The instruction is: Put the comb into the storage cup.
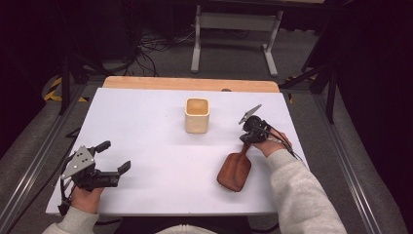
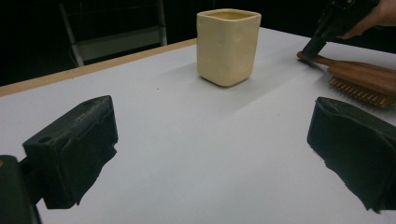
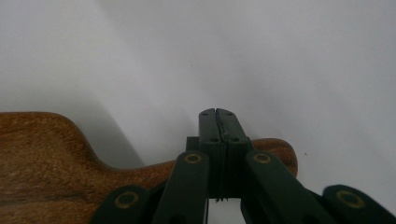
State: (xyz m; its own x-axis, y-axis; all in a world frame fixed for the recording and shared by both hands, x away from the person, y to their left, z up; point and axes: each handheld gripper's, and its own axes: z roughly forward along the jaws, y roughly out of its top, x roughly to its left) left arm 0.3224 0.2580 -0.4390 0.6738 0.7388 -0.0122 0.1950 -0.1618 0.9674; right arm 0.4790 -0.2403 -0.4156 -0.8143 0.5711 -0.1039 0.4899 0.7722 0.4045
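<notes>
A wooden hairbrush (image 1: 234,171) lies bristles down at the table's front right, its handle pointing away from the person. My right gripper (image 1: 245,141) points down at the end of that handle, jaws shut with the pads pressed together. In the right gripper view the closed tips (image 3: 217,114) stand over the brown handle (image 3: 275,154), with nothing between them. Whether they touch the wood I cannot tell. A cream square cup (image 1: 197,115) stands upright at the middle of the table. My left gripper (image 1: 116,156) rests at the front left, open and empty, aimed toward the cup (image 2: 228,46).
The white table top (image 1: 146,122) has a wooden strip (image 1: 190,84) along its far edge. Beyond it stands a grey metal frame (image 1: 234,29) on a floor with cables. Metal rails run along both sides of the table.
</notes>
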